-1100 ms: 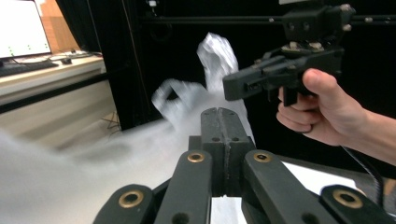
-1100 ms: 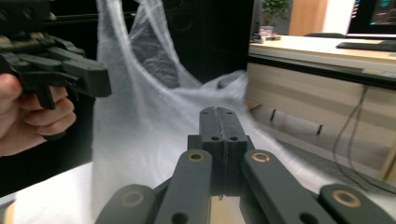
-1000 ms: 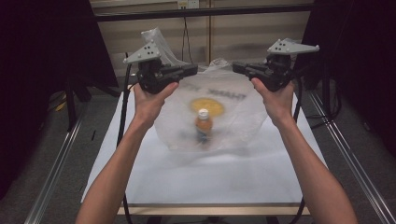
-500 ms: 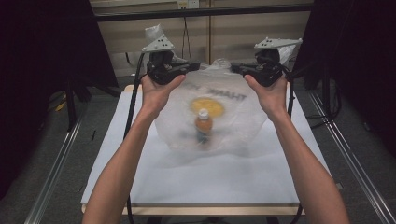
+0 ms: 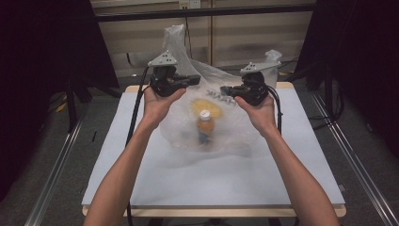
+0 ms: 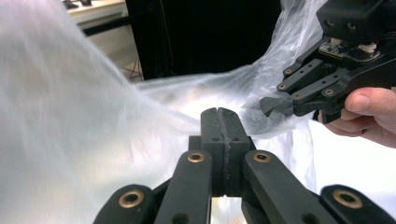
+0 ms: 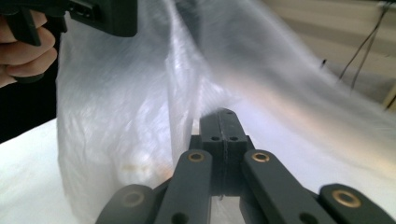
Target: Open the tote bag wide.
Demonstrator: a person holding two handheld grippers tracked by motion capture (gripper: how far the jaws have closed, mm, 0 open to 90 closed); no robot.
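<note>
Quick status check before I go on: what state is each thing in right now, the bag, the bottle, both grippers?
plastic bag: translucent, held up by its top edge at both sides, its lower part on the table.
bottle: inside the bag, white cap on, lying with its cap away from the person.
left gripper: jaws closed, pinching bag film.
right gripper: jaws closed, pinching bag film.

Plastic bag print partly reads "ANK".
</note>
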